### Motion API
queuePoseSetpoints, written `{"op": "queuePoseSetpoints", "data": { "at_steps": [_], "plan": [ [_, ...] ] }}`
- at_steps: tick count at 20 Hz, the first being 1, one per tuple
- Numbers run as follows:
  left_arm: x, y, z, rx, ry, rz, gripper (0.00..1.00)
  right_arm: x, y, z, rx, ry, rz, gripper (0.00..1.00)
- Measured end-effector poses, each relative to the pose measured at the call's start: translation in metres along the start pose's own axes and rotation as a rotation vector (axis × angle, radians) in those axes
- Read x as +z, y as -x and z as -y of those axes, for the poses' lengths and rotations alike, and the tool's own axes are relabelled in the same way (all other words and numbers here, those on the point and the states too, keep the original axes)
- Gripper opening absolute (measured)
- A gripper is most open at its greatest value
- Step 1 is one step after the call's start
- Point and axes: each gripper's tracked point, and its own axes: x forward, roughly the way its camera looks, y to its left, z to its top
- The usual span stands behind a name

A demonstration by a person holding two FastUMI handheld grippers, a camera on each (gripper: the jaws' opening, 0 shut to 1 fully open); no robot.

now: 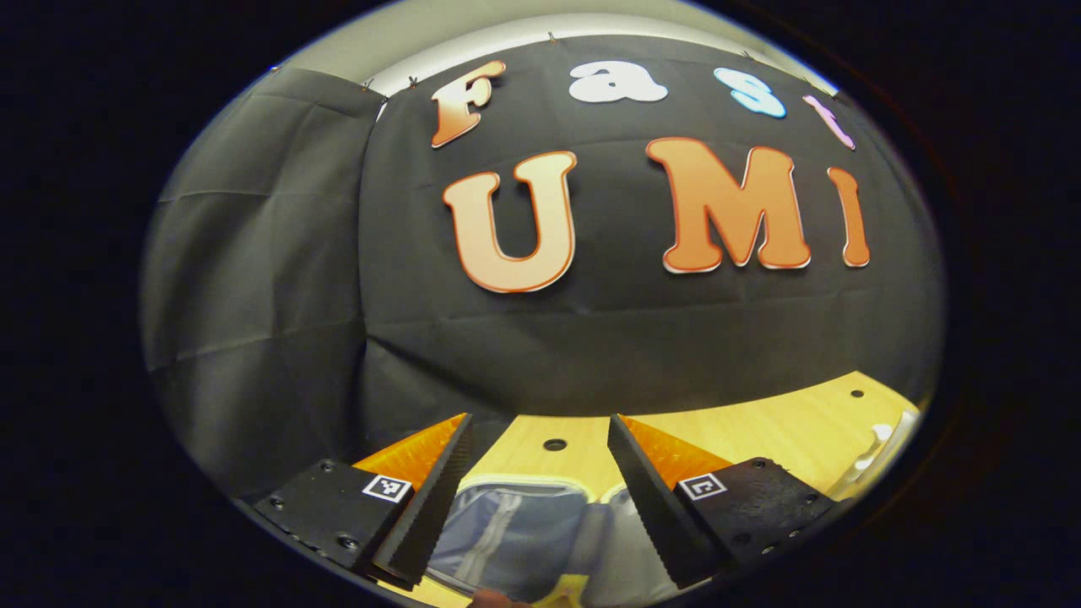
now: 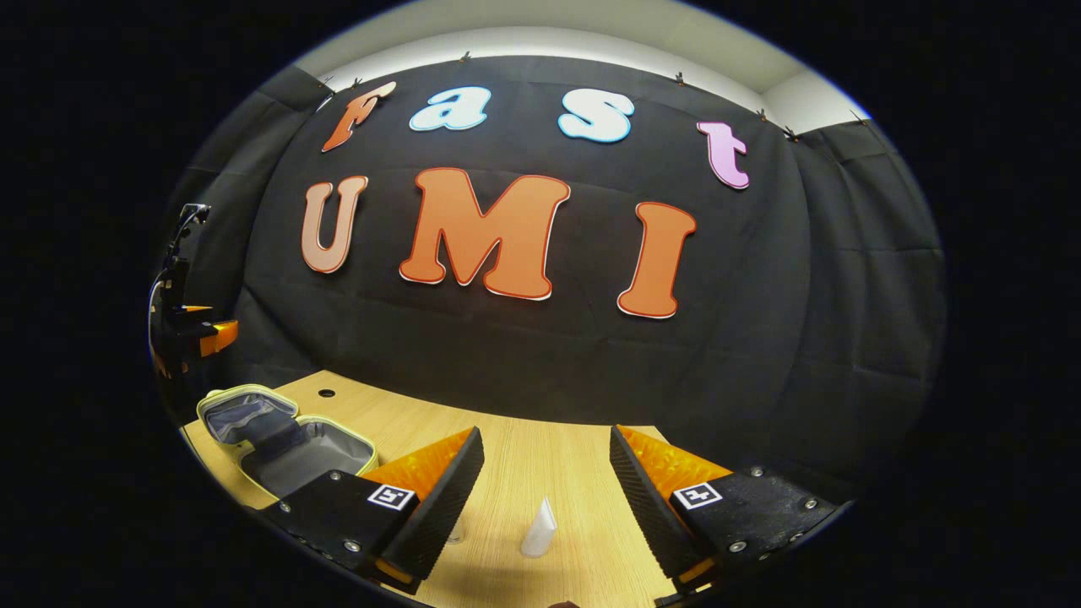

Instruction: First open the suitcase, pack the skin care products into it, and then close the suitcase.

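Note:
The small suitcase [image 1: 507, 540] lies open on the wooden table, just below and between my left gripper's fingers, showing grey lining and a zip. My left gripper [image 1: 539, 422] hovers above it, open and holding nothing. In the right gripper view the same suitcase [image 2: 221, 395] sits at the far left with both pale-rimmed halves spread flat. A white skin care tube [image 2: 539, 528] stands on the table between the fingers of my right gripper [image 2: 545, 432], which is open and clear of it. The left gripper [image 2: 190, 331] shows above the suitcase at the left edge.
The wooden table [image 2: 540, 473] runs back to the black cloth wall, with a small round hole [image 1: 555, 443] near its far side. Blurred white items [image 1: 878, 443] lie at the right edge of the left gripper view. Something small and clear [image 2: 456, 534] stands beside my right gripper's left finger.

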Motion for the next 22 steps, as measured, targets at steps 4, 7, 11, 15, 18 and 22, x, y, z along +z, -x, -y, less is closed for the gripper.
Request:
{"op": "queuePoseSetpoints", "data": {
  "at_steps": [4,7,11,15,18,22],
  "plan": [
    [0.018,0.019,0.059,-0.070,0.040,0.037,1.00,-0.015,-0.003,0.012,0.017,-0.017,-0.013,0.96],
    [0.022,0.032,0.101,-0.130,0.039,0.066,0.99,-0.029,-0.003,0.014,0.038,-0.020,-0.026,0.96],
    [0.010,0.051,0.155,-0.221,0.037,0.078,0.99,-0.058,-0.002,0.017,0.055,-0.021,-0.053,0.96],
    [-0.013,0.072,0.217,-0.327,0.011,0.044,0.99,-0.089,0.000,0.007,0.093,-0.013,-0.114,0.96],
    [-0.048,0.082,0.262,-0.406,-0.017,-0.009,0.99,-0.115,-0.007,0.004,0.123,-0.004,-0.158,0.96],
    [-0.099,0.086,0.307,-0.467,-0.055,-0.064,0.99,-0.155,-0.029,0.003,0.150,0.005,-0.204,0.96]
  ]
}}
